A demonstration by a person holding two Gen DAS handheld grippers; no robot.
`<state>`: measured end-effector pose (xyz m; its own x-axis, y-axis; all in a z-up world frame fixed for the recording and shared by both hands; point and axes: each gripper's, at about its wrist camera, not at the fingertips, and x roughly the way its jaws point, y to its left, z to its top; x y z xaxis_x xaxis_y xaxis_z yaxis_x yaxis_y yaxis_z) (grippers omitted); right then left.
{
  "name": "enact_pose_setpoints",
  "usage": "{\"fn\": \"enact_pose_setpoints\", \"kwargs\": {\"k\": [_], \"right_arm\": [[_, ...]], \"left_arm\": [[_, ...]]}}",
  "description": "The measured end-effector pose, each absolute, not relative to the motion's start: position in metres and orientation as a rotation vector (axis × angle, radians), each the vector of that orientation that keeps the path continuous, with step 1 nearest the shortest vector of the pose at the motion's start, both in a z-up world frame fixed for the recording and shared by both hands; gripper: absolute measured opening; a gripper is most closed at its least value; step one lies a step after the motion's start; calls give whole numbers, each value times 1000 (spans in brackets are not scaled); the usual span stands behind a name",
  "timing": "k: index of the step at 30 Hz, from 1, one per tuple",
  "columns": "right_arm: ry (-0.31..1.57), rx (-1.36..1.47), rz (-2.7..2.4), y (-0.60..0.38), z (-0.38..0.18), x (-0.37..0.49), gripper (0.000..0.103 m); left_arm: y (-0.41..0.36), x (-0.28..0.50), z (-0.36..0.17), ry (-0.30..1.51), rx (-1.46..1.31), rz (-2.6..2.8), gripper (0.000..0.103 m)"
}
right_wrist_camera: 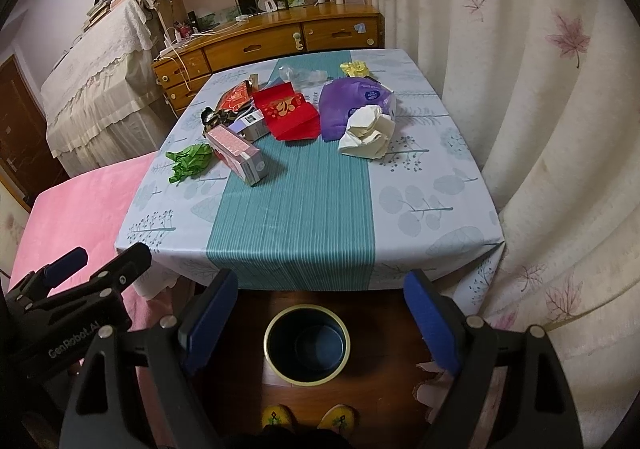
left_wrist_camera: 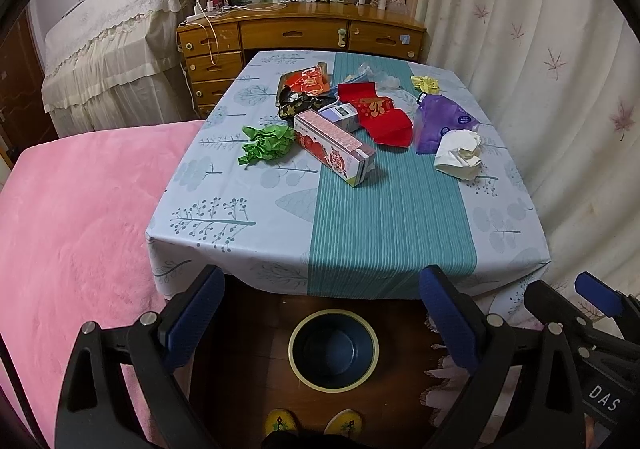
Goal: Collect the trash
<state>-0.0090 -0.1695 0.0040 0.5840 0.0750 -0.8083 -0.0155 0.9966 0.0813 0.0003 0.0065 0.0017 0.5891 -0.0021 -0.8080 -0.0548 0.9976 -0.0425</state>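
Trash lies at the far half of the table (left_wrist_camera: pixel 360 217): a crumpled green paper (left_wrist_camera: pixel 266 143), a pink carton (left_wrist_camera: pixel 334 147), a red envelope (left_wrist_camera: pixel 380 113), a purple bag (left_wrist_camera: pixel 442 121), a crumpled white paper (left_wrist_camera: pixel 458 153) and a yellow scrap (left_wrist_camera: pixel 425 83). A dark bin with a pale rim (left_wrist_camera: pixel 333 351) stands on the floor below the near table edge. My left gripper (left_wrist_camera: pixel 324 317) is open and empty above the bin. My right gripper (right_wrist_camera: pixel 320 321) is open and empty beside it, also over the bin (right_wrist_camera: pixel 307 345). The same trash shows in the right wrist view, with the carton (right_wrist_camera: pixel 238 151) and white paper (right_wrist_camera: pixel 366 131).
A pink bed (left_wrist_camera: pixel 72 249) lies left of the table. A curtain (left_wrist_camera: pixel 560 89) hangs on the right. A wooden desk with drawers and shelves (left_wrist_camera: pixel 300 33) stands behind the table. My slippers (left_wrist_camera: pixel 312 423) show at the bottom.
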Motion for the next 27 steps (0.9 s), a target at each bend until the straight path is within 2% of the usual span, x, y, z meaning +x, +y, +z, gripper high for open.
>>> {"fn": "enact_pose_setpoints", "kwargs": {"k": [27], "right_arm": [[934,59,132,-169,4,6,86]], "left_arm": [[17,-2,6,912,-74,67,97]]}}
